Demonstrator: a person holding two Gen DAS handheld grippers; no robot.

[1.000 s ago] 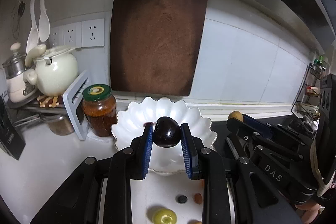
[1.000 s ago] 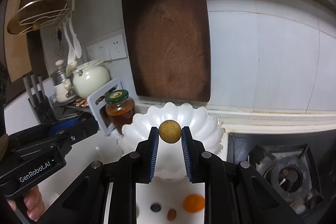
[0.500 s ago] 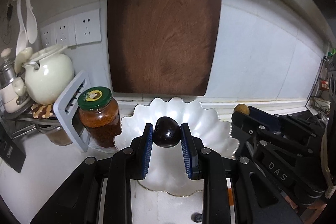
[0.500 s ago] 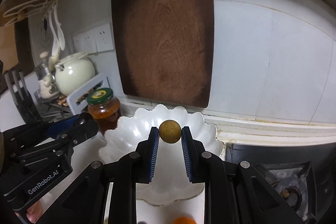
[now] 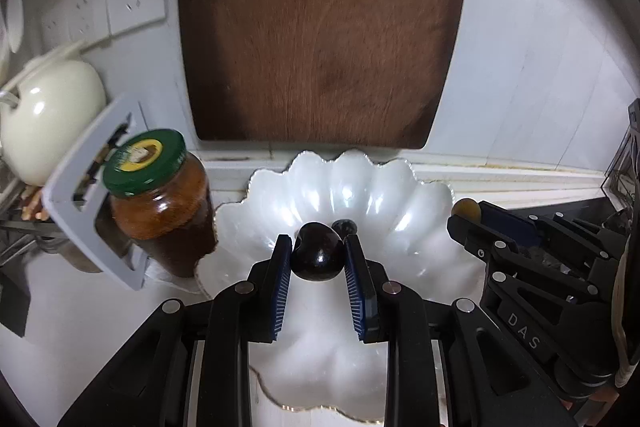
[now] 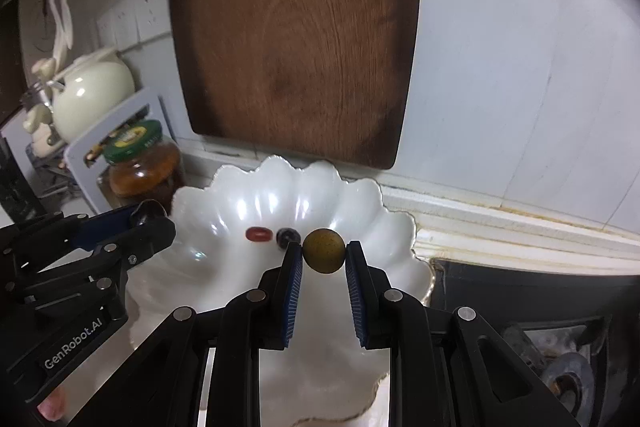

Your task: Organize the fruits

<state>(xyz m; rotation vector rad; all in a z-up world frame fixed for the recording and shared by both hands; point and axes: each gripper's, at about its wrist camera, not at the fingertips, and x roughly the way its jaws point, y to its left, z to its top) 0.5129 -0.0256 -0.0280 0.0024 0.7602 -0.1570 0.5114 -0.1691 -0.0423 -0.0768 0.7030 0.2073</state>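
White scalloped bowl (image 6: 224,203), dark purple plum (image 5: 318,256), yellow-brown round fruit (image 6: 323,250), green jar lid (image 5: 144,163), brown cutting board (image 5: 320,27)

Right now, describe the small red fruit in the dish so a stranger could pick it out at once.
Find the big brown wooden cutting board leaning on the wall; below it sits a white scalloped dish. Near the dish's middle lies a small oblong red fruit, beside a round dark blueberry. It is the only red, elongated piece there.
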